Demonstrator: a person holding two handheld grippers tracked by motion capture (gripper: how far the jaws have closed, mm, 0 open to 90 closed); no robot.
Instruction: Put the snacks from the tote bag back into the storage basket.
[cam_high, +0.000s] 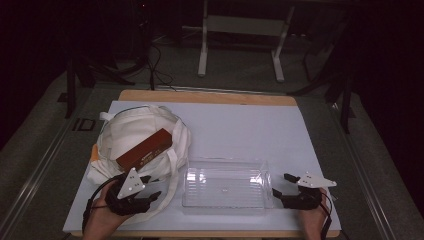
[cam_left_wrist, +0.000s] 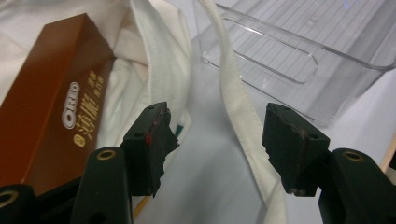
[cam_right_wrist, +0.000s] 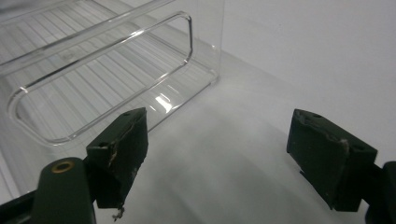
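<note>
So there's a white cloth tote bag (cam_high: 131, 131) slumped at about 9 o'clock on the table, and its long strap (cam_left_wrist: 236, 102) trails down between the bag and a clear plastic bin (cam_high: 225, 183). In the left gripper view that strap runs right through the gap between the jaws, not pinched though. Surface is a white sheet (cam_high: 240, 125) over a wooden tabletop (cam_high: 200, 96); beyond it at 12 o'clock is a dim room with grey carpet and a white table frame (cam_high: 240, 37). A brown Oreo box (cam_high: 145, 149) lies on top of the bag, at roughly 12 o'clock from the left gripper (cam_high: 148, 187), just beside it. Left gripper's jaws are spread. Right gripper (cam_high: 283, 184) sits at the bin's 3 o'clock end, jaws spread wide too, nothing in them.
</note>
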